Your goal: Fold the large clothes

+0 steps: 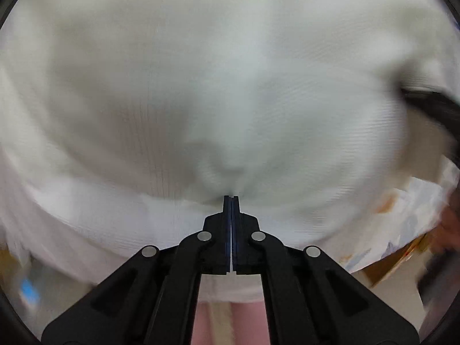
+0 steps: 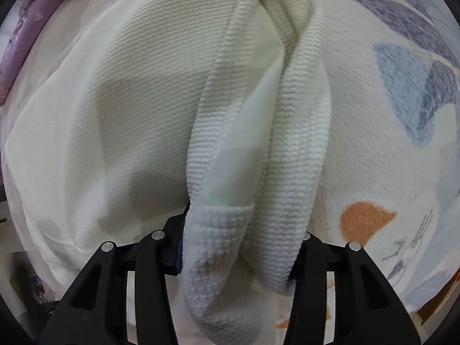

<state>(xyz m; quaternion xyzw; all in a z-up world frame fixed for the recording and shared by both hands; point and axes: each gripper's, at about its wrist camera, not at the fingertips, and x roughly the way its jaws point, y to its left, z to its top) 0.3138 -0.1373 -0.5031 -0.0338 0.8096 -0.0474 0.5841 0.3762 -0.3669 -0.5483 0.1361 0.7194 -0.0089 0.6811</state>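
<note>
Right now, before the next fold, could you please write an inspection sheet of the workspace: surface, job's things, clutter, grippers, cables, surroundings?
Surface: patterned bedsheet, cream with blue, grey and orange shapes.
Job's things: white ribbed garment spread on the sheet; its thick ribbed band is bunched in a twisted fold.
Clutter: purple floral fabric at the far left edge.
Grippers: left gripper shut, pinching the white garment; view blurred. Right gripper has the ribbed band between its jaws; whether the pads press on it cannot be told.
Cables: nothing seen.
Surroundings: pink strip below the sheet edge; the rest is too blurred.
</note>
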